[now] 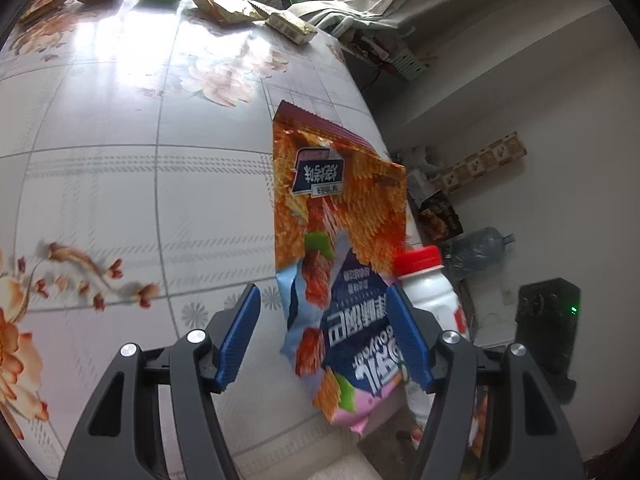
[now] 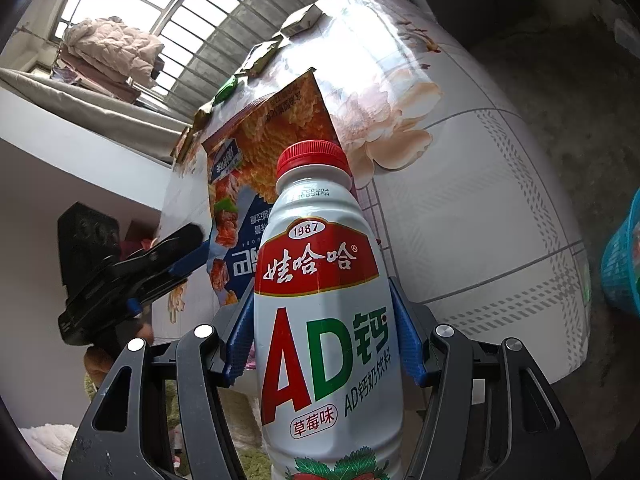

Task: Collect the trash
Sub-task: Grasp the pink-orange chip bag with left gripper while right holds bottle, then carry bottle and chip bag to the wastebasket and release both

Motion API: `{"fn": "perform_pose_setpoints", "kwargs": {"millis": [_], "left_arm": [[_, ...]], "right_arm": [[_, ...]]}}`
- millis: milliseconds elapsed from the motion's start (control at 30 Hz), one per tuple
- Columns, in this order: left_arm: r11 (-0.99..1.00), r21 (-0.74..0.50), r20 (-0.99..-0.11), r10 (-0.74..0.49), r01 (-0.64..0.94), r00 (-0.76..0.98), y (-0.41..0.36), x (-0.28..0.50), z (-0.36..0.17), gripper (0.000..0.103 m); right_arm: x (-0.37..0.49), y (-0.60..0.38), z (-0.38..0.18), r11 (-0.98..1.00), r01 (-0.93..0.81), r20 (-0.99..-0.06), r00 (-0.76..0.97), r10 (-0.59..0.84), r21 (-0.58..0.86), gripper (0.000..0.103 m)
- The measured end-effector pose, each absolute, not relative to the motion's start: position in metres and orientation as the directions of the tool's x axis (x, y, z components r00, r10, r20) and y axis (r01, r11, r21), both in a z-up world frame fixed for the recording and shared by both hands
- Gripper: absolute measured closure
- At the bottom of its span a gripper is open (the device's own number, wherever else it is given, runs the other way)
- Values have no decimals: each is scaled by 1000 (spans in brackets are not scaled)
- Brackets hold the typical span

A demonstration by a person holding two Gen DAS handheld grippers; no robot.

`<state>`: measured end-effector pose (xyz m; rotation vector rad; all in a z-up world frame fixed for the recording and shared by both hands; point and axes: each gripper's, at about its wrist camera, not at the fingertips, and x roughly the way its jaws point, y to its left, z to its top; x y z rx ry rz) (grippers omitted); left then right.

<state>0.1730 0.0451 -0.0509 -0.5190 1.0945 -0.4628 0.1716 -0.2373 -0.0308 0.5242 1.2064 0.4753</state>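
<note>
Right wrist view: my right gripper (image 2: pixel 324 332) clamps a red-capped milk bottle (image 2: pixel 324 320) beside the counter (image 2: pixel 480 208); a blue basket (image 2: pixel 624 264) shows only here. Left wrist view: my left gripper (image 1: pixel 320 328) gapes around a snack bag (image 1: pixel 340 232), more wrappers (image 1: pixel 224 6) behind.

White red-capped bottle (image 2: pixel 326 320), orange-blue snack bag (image 1: pixel 336 248), floral tablecloth (image 1: pixel 120 160)

Bare floral tablecloth (image 1: pixel 120 184) lies open ahead and left of the left gripper (image 1: pixel 322 332); a snack bag (image 1: pixel 336 216) fills its gap, with a white bottle (image 1: pixel 432 296) crowding its right finger and wrappers (image 1: pixel 224 6) lining the far edge.
</note>
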Motion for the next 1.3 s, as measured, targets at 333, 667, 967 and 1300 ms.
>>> {"fn": "perform_pose_setpoints", "kwargs": {"millis": [333, 667, 967, 1300], "left_arm": [[773, -622, -698, -619, 124, 359, 29, 164, -57, 49], [872, -456, -764, -487, 179, 422, 5, 147, -50, 93], [882, -428, -742, -468, 197, 479, -3, 137, -42, 103], [864, -452, -704, -499, 224, 505, -5, 129, -25, 103]], "right_arm": [[166, -245, -30, 782, -68, -735, 297, 609, 620, 46], [162, -253, -28, 778, -61, -730, 308, 611, 625, 46], [158, -261, -24, 781, -55, -730, 319, 604, 622, 46], [145, -269, -13, 786, -34, -728, 351, 588, 618, 46]]}}
